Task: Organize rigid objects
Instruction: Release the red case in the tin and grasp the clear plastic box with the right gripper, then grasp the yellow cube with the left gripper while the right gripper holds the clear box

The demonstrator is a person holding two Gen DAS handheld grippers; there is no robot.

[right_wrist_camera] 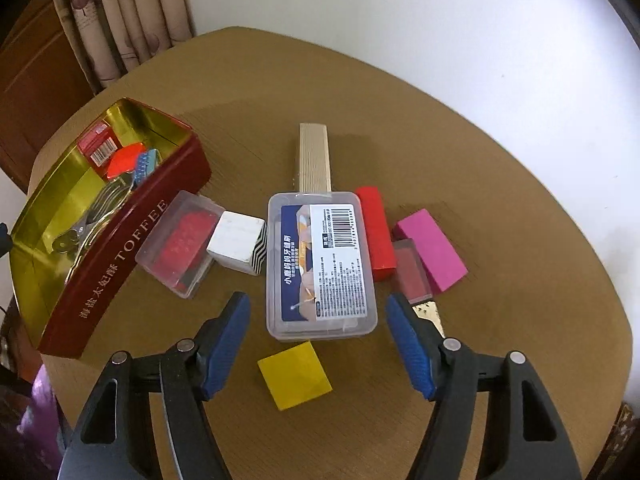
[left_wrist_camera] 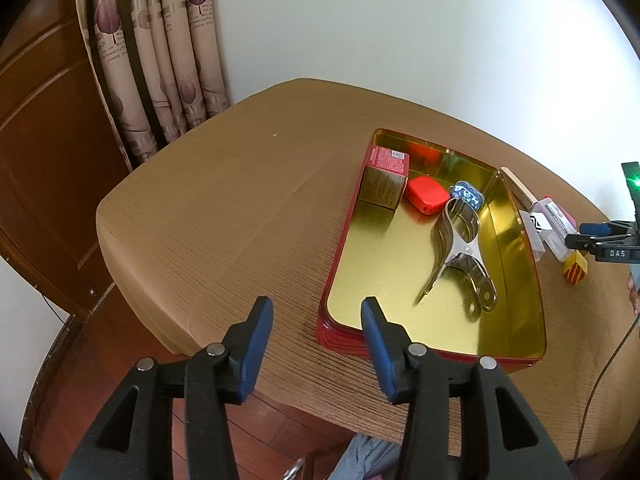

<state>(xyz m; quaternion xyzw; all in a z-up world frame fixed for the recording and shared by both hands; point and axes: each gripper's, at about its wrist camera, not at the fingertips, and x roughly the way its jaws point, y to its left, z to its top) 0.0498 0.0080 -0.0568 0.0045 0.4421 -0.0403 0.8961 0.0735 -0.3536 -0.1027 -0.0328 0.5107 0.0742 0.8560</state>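
One clear plastic lidded box with a printed label [right_wrist_camera: 321, 265] lies on the tabletop [right_wrist_camera: 500, 208] just ahead between my empty, open right tool [right_wrist_camera: 318, 346], long axis pointing away.

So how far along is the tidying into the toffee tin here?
Done: the tin already holds a small carton, a red case, a blue item and a metal tool. In hand: nothing; the right gripper stands open around the labelled clear box, and the left gripper is open and empty. Left: the white block, red block, pink block and yellow square, among others.
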